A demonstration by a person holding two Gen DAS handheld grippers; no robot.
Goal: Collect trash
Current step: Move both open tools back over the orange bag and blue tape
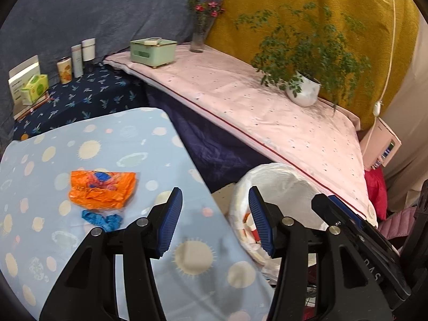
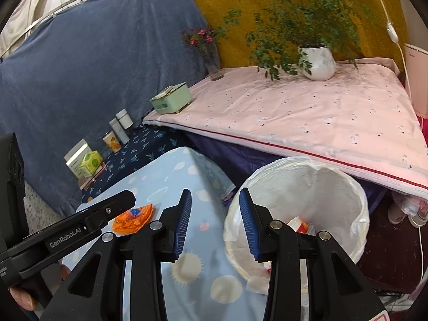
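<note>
An orange crumpled wrapper (image 1: 103, 188) and a small blue scrap (image 1: 103, 220) lie on the light blue patterned table (image 1: 120, 144). The wrapper also shows in the right wrist view (image 2: 133, 218). A bin lined with a white bag (image 2: 302, 187) stands right of the table and holds some trash; it also shows in the left wrist view (image 1: 270, 184). My left gripper (image 1: 215, 220) is open and empty over the table's right edge. My right gripper (image 2: 215, 224) is open and empty, between table and bin.
A pink-covered bed (image 2: 307, 117) carries a potted plant (image 2: 318, 62), a flower vase (image 2: 212, 61) and a green box (image 2: 171, 103). A dark blue shelf (image 1: 80, 99) holds bottles and boxes. The left gripper's body (image 2: 67, 230) shows beside the right one.
</note>
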